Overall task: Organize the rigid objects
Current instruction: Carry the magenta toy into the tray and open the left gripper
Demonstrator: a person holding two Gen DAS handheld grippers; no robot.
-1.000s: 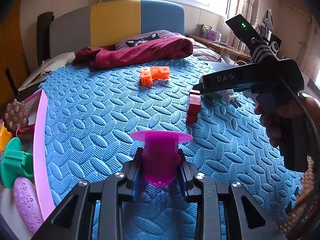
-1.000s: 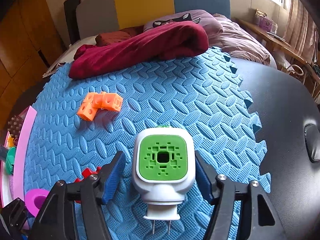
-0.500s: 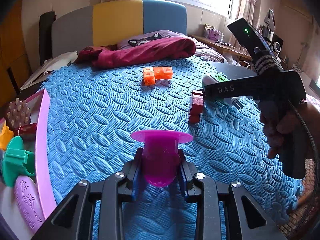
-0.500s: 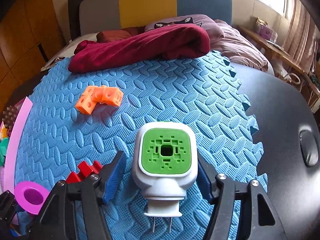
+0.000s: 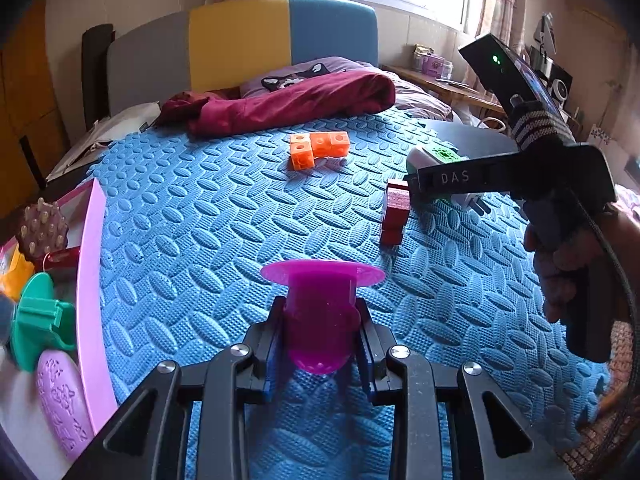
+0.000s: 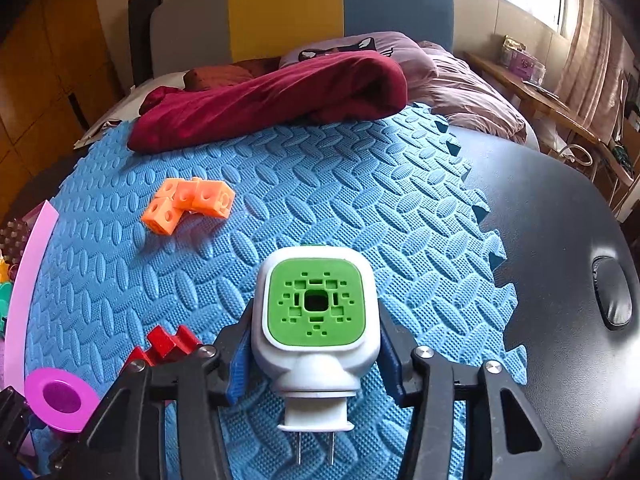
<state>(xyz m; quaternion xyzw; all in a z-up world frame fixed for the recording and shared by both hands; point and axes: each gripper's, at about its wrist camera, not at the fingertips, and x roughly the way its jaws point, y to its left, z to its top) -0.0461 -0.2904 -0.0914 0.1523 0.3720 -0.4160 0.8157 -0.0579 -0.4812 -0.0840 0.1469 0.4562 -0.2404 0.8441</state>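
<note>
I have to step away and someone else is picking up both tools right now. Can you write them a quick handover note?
Left tool: shut on the purple flanged cup, held above the blue foam mat.
Right tool: jaws closing around the white-and-green plug, which lies on the mat.
Loose on the mat: orange cube block, red block.
Pink tray at the left edge already holds several items.
Left: cup, plug and both blocks not yet put away.

We've got two wrist fisheyes, each looking forward and down along its claw, close over the blue foam mat (image 5: 224, 216). Both face the headboard (image 6: 340, 4). Shared: orange cubes (image 5: 318, 150), maroon blanket (image 6: 276, 96), red block (image 5: 396, 210).
</note>
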